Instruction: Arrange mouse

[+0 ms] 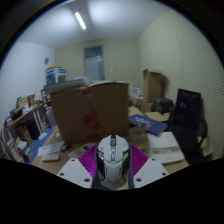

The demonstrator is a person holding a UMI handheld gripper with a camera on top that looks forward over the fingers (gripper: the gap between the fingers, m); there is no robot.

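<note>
Mouse [112,160] held, low centre.
Gripper [113,168] clamps it above the desk [60,158]; carrying step, placement likely next.

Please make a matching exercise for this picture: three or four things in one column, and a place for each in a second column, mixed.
Things:
1. white-and-grey computer mouse
2. large brown cardboard box
3. black office chair
4. long ceiling lamp

Places:
A. overhead, far beyond the claw
B. between the claw's pink pads
C. right of the box, beside the table
D. just behind the mouse, on the table

Pairs: 1-B, 2-D, 3-C, 4-A
</note>
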